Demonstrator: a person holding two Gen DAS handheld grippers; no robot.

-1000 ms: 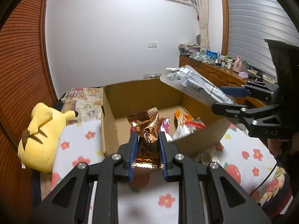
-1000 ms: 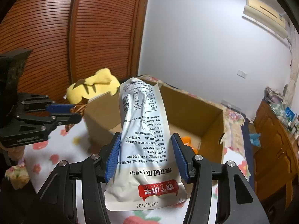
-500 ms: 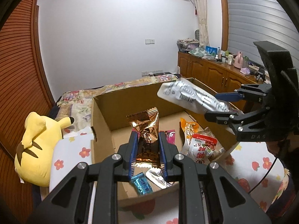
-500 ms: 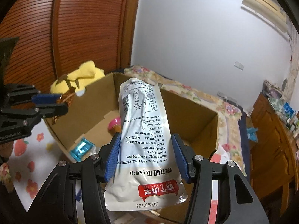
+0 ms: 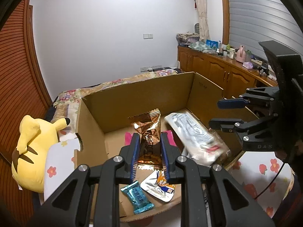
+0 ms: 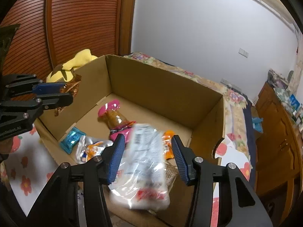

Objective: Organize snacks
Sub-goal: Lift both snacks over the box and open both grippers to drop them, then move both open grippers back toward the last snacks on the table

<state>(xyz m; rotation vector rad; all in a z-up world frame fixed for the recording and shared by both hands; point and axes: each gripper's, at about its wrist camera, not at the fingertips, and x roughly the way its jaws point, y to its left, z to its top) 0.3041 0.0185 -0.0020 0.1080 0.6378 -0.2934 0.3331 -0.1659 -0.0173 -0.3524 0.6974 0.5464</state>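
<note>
My left gripper (image 5: 149, 156) is shut on a copper foil snack packet (image 5: 148, 132) and holds it over the open cardboard box (image 5: 136, 94). My right gripper (image 6: 147, 157) is open above the box; a white snack bag (image 6: 144, 168), blurred, is loose between and below its fingers. That bag also shows in the left wrist view (image 5: 195, 138), inside the box at the right. In the box lie a teal packet (image 6: 71, 140), a silver and orange packet (image 6: 92, 149) and a pink-wrapped snack (image 6: 115, 119).
The box stands on a bed with a flower-print sheet (image 5: 265, 170). A yellow plush toy (image 5: 32, 151) lies left of the box. A wooden cabinet (image 5: 217, 70) with clutter runs along the right wall. A slatted wooden door (image 6: 75, 24) is behind the plush.
My right gripper has opened and let go of the white bag, which has dropped into the box. Both grippers have moved further over the box. The left still holds the copper packet.
</note>
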